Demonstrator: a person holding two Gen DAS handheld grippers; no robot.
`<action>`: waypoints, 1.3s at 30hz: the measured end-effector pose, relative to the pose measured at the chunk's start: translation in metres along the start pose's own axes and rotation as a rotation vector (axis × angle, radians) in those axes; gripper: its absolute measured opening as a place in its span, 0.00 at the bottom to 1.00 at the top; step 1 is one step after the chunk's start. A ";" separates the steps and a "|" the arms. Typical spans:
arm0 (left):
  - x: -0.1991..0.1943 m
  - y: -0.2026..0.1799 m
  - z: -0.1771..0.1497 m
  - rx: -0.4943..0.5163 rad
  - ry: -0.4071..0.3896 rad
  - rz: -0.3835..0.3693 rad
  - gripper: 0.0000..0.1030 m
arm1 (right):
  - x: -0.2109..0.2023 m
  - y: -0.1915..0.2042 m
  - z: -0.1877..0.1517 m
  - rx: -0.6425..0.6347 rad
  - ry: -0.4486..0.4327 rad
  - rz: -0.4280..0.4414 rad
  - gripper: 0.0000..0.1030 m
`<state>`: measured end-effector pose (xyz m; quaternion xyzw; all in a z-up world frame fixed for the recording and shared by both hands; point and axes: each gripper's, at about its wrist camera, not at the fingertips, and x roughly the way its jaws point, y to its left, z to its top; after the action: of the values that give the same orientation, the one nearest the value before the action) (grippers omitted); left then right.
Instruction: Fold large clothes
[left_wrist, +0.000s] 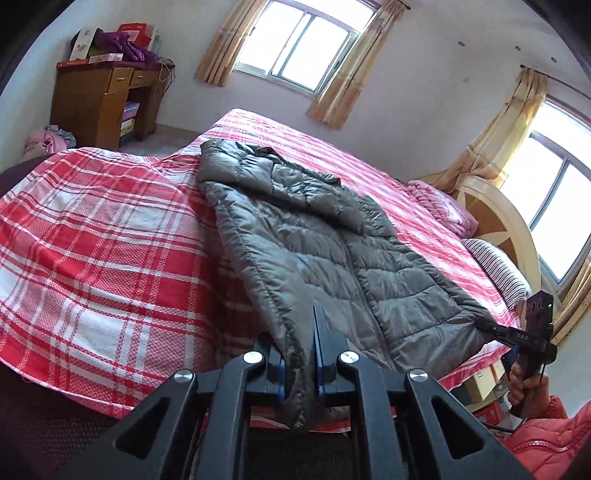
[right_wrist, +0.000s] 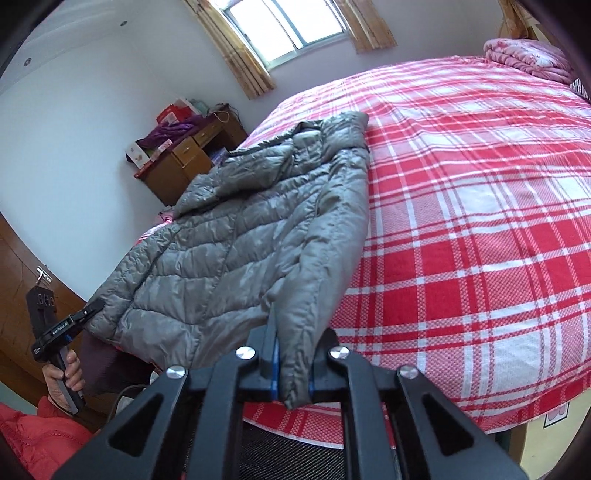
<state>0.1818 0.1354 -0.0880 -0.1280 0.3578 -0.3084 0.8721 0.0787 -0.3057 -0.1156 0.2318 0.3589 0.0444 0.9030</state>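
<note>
Both left gripper (left_wrist: 300, 354) and right gripper (right_wrist: 291, 363) clamped on grey quilted puffer jacket (left_wrist: 314, 236) hem; slick fabric likely slipping free if lifted unevenly.

A grey quilted puffer jacket (left_wrist: 314, 236) lies spread front-up on a bed covered with a red-and-white plaid sheet (left_wrist: 92, 240), its zip closed down the middle and its hood bunched at the far end. Its hem faces the bed's near edge, where both bottom corners are lifted clear of the sheet, so the lower part slopes upward.
</note>
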 end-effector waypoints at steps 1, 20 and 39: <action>-0.001 0.000 0.000 -0.010 -0.007 -0.011 0.10 | -0.002 0.000 0.000 0.003 -0.005 0.001 0.12; -0.066 -0.005 0.080 -0.066 -0.271 -0.213 0.09 | -0.075 -0.004 0.082 0.108 -0.284 0.241 0.12; 0.096 0.068 0.215 -0.254 -0.131 0.108 0.09 | 0.020 -0.005 0.251 0.112 -0.360 0.097 0.12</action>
<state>0.4163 0.1287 -0.0173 -0.2378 0.3427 -0.2043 0.8856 0.2610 -0.4029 0.0290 0.3029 0.1820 0.0257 0.9351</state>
